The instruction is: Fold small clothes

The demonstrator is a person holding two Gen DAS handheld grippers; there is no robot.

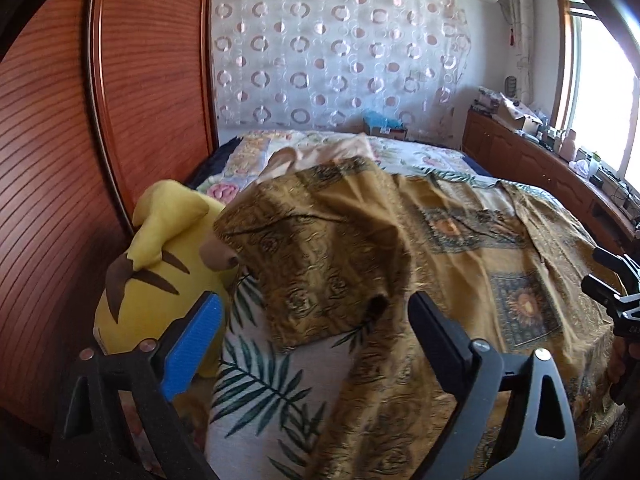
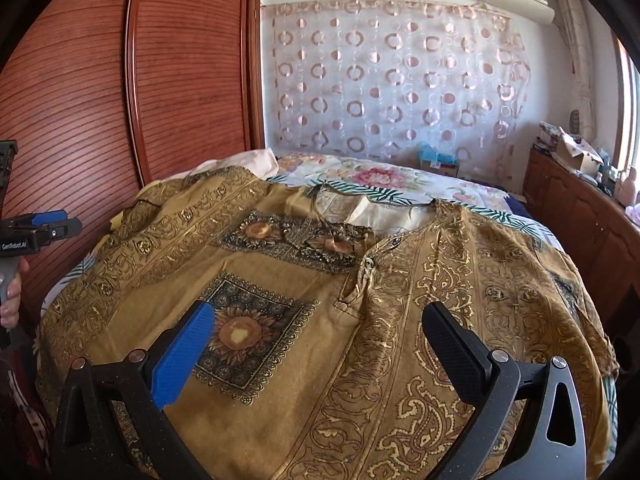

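1. Right, my left gripper (image 1: 316,320) has its jaws spread wide, with nothing pinched between the blue pad and the black one. A folded-over flap of the shirt (image 1: 460,264) lies on the bed beyond and between the fingertips, but I see no pad pressing on it.
2. My right gripper (image 2: 320,328) is also gaping, hovering above the front of the garment with nothing clamped.
3. The shirt (image 2: 360,320) is a mustard-gold piece with sunflower squares and scroll borders. It lies spread across the bed (image 1: 280,364), neckline towards the far wall, button placket running down the middle.
4. From the left wrist view, one side of it is turned over on itself, making a raised fold near the yellow plush toy (image 1: 156,280).
5. That toy sits at the bed's left edge, against the reddish wooden wardrobe (image 1: 60,200), just beside the folded flap.
6. The bedsheet shows palm-leaf and flower prints where the shirt does not cover it.
7. At the left edge of the right wrist view I see my other tool, with a hand (image 2: 12,296) around its grip.
8. A circle-patterned curtain (image 2: 400,80) hangs on the far wall.
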